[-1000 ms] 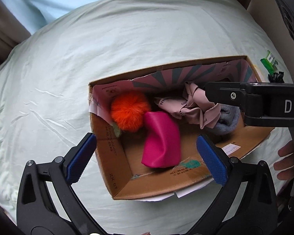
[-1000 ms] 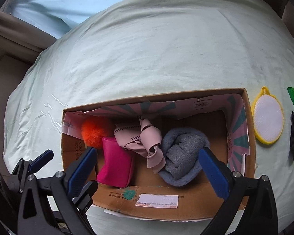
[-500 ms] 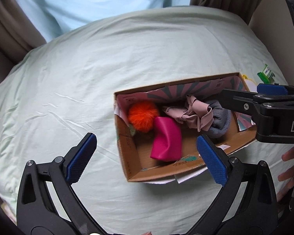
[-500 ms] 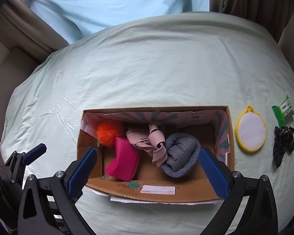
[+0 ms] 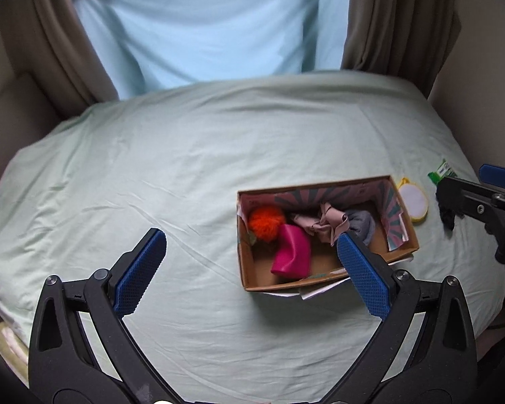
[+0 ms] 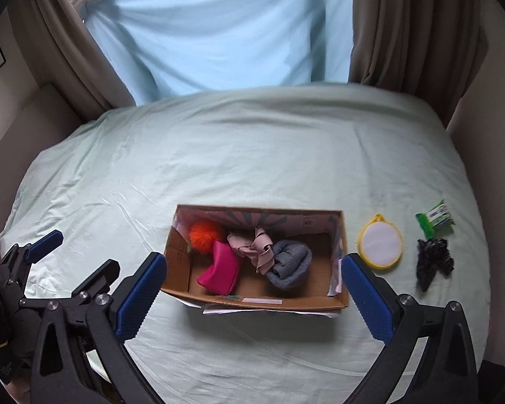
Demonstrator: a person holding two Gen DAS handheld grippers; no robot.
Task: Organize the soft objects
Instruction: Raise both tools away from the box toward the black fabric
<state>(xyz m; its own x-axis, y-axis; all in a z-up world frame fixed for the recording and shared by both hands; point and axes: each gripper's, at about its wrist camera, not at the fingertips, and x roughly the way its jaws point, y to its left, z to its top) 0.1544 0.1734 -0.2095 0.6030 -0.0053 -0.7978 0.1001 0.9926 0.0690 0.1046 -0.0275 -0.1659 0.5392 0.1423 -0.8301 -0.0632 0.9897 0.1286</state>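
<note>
A cardboard box (image 6: 178, 266) stands on the pale green bed and also shows in the left wrist view (image 5: 244, 266). It holds an orange pompom (image 6: 203, 234), a magenta pouch (image 6: 219, 271), a pink crumpled cloth (image 6: 252, 249) and a grey knit item (image 6: 291, 264). My left gripper (image 5: 252, 271) is open and empty, held high above the bed, left of the box. My right gripper (image 6: 254, 294) is open and empty, high above the box's near side.
Right of the box lie a round white pad with a yellow rim (image 6: 381, 245), a green packet (image 6: 436, 220) and a black scrunchie (image 6: 432, 262). Brown curtains and a light blue sheet (image 6: 219, 33) hang behind the bed (image 6: 252, 155).
Both grippers have pulled up and back from the box, so it looks much smaller. The left gripper has also shifted left. Both stay open.
</note>
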